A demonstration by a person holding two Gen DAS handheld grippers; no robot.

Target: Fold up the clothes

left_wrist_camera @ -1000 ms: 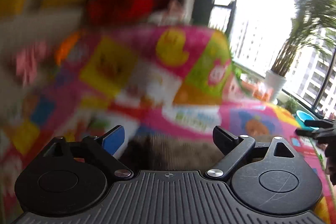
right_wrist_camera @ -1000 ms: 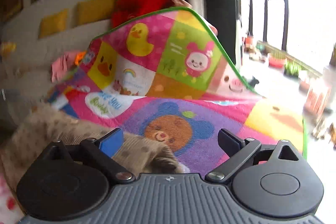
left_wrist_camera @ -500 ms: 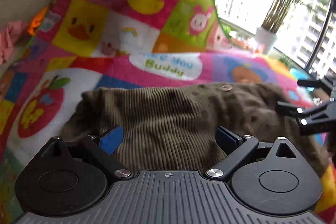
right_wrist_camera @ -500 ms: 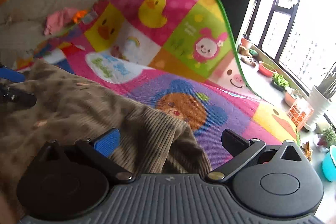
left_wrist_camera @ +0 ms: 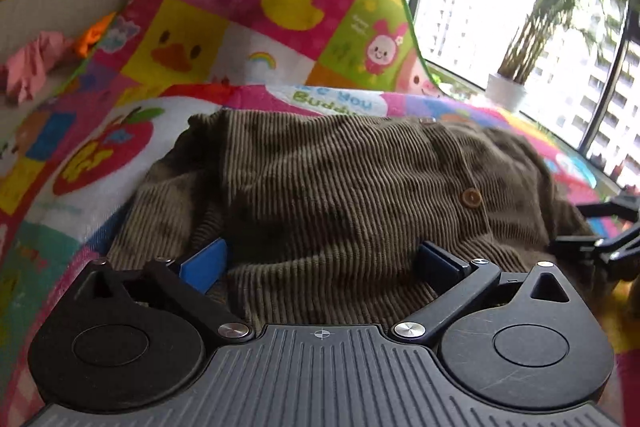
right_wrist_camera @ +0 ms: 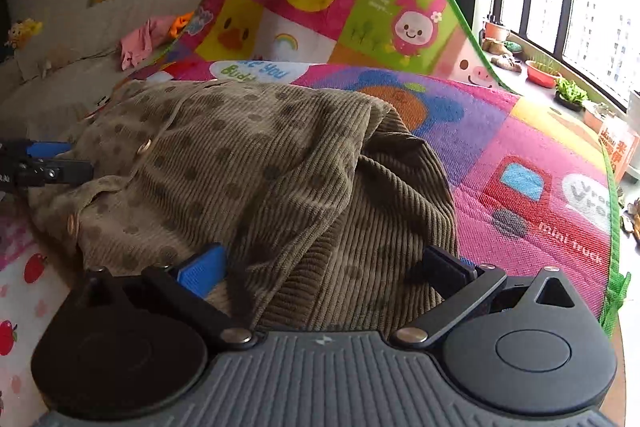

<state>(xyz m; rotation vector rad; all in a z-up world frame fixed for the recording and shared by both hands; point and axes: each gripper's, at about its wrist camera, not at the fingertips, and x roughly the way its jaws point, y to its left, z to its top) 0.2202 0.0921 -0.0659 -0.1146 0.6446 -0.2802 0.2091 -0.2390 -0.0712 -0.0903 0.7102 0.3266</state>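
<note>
Brown clothes [left_wrist_camera: 344, 187] lay in a bumpy heap on a bright play mat [left_wrist_camera: 100, 155] with ducks, an apple and a bear on it. It was a ribbed top with dark dots and round buttons [left_wrist_camera: 470, 196] down the front. The far end of the mat curled up against a pale sofa [right_wrist_camera: 80, 35], where a pink cloth [right_wrist_camera: 140, 41] lay.

The left claw [left_wrist_camera: 320, 263] was low over the near edge of the top. Its jaws had just been opening and stood wide, with cloth between them but not pinched. The right claw [right_wrist_camera: 322, 267] was low over the other side of the top. Its jaws had just been opening too and stood wide, with a fold of cloth between them, loose. Each claw showed at the edge of the other's view. A potted plant [left_wrist_camera: 508, 91] stood by the big window.
</note>
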